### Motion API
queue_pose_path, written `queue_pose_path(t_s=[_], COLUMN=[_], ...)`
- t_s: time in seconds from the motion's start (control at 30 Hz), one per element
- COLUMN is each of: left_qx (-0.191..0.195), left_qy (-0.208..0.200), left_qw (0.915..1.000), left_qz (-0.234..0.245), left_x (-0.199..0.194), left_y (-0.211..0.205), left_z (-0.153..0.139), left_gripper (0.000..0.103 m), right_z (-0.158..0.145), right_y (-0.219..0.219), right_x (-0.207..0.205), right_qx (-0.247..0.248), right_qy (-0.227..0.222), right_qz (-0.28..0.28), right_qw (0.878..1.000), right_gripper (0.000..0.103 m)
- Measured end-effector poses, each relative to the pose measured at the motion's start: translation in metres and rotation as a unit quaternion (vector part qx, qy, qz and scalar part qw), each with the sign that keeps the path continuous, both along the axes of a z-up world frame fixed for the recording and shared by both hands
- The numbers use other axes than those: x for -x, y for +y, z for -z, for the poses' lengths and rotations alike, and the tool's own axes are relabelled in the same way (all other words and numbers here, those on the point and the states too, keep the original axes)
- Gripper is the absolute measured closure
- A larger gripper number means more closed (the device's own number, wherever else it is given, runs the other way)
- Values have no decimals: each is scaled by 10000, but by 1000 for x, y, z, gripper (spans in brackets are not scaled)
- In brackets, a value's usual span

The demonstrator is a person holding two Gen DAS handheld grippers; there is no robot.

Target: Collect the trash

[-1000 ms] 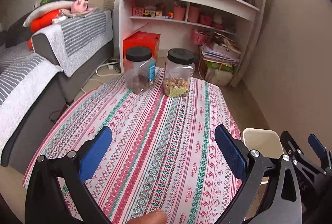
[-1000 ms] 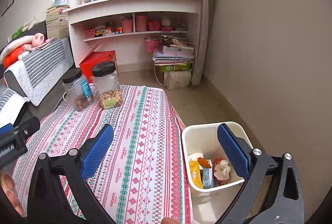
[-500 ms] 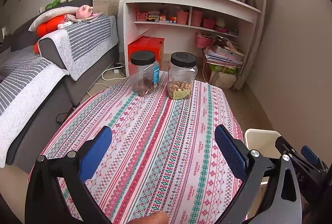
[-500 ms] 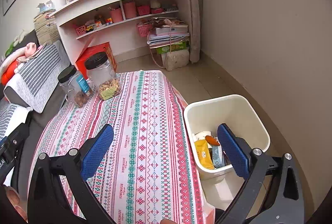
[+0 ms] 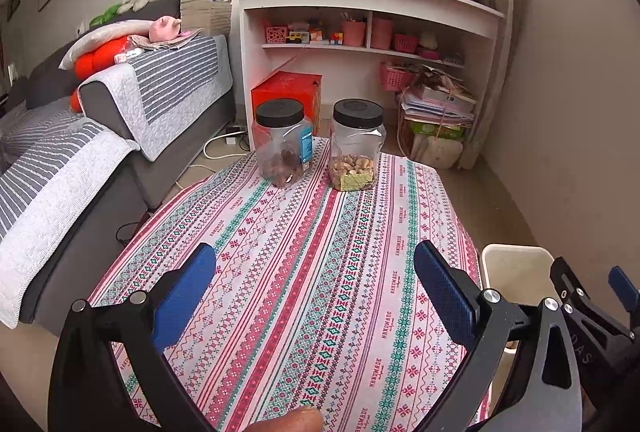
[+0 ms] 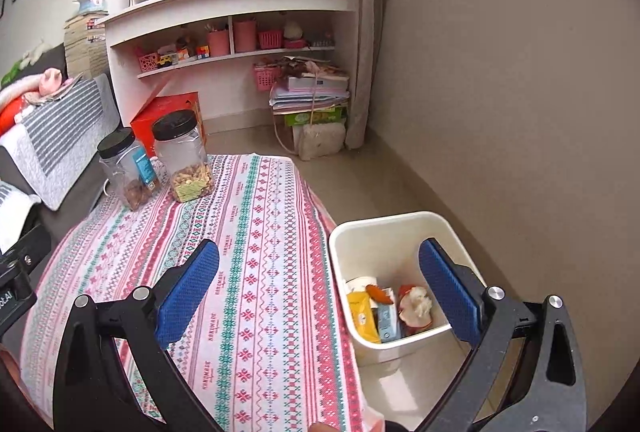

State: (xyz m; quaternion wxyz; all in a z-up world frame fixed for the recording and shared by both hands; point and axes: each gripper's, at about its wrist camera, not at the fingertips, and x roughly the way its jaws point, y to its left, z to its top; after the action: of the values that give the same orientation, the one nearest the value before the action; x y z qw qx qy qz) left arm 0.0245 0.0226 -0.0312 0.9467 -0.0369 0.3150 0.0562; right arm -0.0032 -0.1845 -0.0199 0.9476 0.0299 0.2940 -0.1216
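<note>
In the left wrist view, the left claw (image 5: 314, 272) was spread wide with nothing between its blue pads (image 5: 184, 298), positioned above the near half of the worktop (image 5: 296, 272), which carried a striped patterned cloth. Two clear jars with black lids stood upright side by side at the far end: the left jar (image 5: 282, 144) held dark contents, and the right jar (image 5: 356, 146) held nuts. At the right edge, part of the white bin (image 5: 516, 272) showed beside the worktop, with the right claw (image 5: 592, 296) in front of it. In the right wrist view, the right claw (image 6: 320, 290) was likewise fully open and empty, straddling the worktop's (image 6: 256, 272) right edge and the white bin (image 6: 396, 232). The bin stood upright on the floor, just beside the worktop, mouth facing up. The trash lay inside it at the bottom: a yellow packet (image 6: 362, 314) and a blue packet (image 6: 388, 318) with long axes running roughly toward the camera, an orange scrap (image 6: 378, 294), and an eaten apple core (image 6: 416, 308). Both jars (image 6: 182, 156) stood at the far left of the worktop.
</note>
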Motion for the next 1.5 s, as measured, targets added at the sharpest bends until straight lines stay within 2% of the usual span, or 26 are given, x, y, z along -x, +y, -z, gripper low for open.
queue_pose_path(t_s=[0.23,0.53,1.0,1.5], left_qx=[-42,-129,-62,-84], left_qy=[-34,-85,-19,61], left_qw=[10000,9995,9987,9984], left_qz=[77,266,508,562], left_x=[1,1,-2,-4], left_y=[-5,-17,-38,-42], left_z=[0,3,7,11], left_gripper=[7,7,7,7], right_z=[-3,-4,-2,-1], right_y=[1,-11,-22,-23], right_x=[4,6,13,13], right_qx=[165,31,-23,-88], right_qy=[-78,-87,-68,-10], right_qz=[109,278,395,389], right_qw=[9998,9996,9992,9992], right_gripper=[7,7,7,7])
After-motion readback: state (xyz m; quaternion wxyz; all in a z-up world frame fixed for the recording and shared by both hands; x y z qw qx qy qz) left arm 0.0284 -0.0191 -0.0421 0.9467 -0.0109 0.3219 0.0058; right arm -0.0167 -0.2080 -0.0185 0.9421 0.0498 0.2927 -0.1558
